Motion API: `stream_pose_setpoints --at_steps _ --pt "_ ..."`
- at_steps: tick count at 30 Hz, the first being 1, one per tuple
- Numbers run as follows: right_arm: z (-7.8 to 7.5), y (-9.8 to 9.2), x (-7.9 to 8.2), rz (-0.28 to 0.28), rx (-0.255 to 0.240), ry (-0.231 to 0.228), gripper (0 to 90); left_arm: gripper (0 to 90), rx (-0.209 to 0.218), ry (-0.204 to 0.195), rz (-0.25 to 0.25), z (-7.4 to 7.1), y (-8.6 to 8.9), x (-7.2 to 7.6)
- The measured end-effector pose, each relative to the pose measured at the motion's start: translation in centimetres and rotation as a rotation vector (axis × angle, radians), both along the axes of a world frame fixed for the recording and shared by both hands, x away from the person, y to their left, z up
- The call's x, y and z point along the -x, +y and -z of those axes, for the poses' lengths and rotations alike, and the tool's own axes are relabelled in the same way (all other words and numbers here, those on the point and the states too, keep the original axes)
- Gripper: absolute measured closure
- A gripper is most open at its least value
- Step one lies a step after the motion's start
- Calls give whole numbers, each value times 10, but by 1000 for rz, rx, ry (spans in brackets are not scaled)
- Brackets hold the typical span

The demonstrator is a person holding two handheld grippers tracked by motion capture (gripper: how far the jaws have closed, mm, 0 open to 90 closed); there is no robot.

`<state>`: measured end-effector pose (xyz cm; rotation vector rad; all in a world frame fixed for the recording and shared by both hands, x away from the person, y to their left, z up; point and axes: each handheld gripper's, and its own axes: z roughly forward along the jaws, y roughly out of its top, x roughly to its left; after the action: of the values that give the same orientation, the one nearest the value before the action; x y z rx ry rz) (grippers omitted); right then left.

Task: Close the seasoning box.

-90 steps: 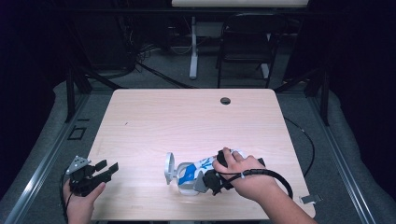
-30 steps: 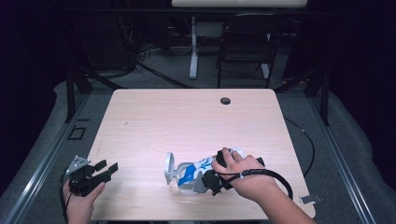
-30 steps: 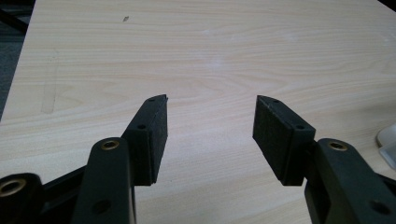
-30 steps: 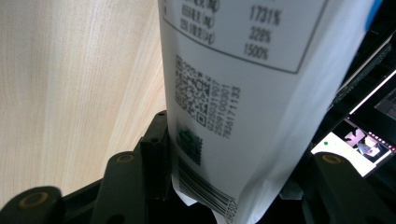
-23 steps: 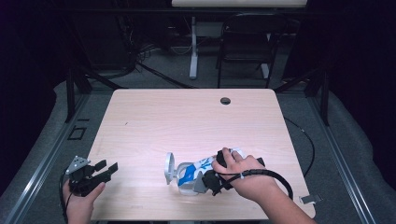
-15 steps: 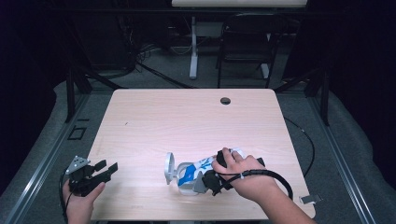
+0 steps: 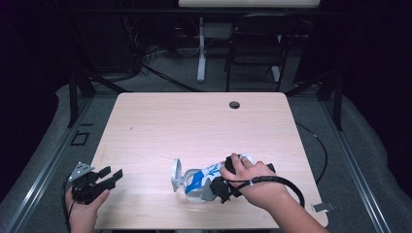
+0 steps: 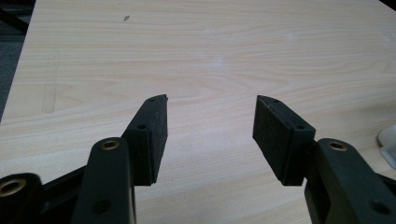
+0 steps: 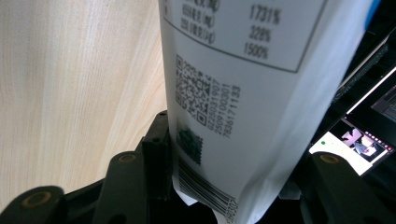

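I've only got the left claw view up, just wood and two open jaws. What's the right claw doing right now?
Observer: The right claw is closed on a white and blue pouch near the table's front edge.
Operator: Is the pouch lying flat?
Observer: It lies on its side in the high view, its round cap pointing left toward the left claw.
Operator: Anything printed on it?
Observer: The right claw view shows a QR code and a barcode on its white face.
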<state>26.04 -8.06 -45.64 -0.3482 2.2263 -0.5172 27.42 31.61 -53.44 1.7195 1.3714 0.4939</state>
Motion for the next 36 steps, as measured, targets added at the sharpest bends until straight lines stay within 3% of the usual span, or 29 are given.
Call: stream_pose_setpoints --at_steps 15,36 --pt "1 0 1 2 -7 -3 515 457 0 1 0 0 1 0" --pt "-1 4 2 3 35 -10 519 457 4 2 -3 1 1 0"
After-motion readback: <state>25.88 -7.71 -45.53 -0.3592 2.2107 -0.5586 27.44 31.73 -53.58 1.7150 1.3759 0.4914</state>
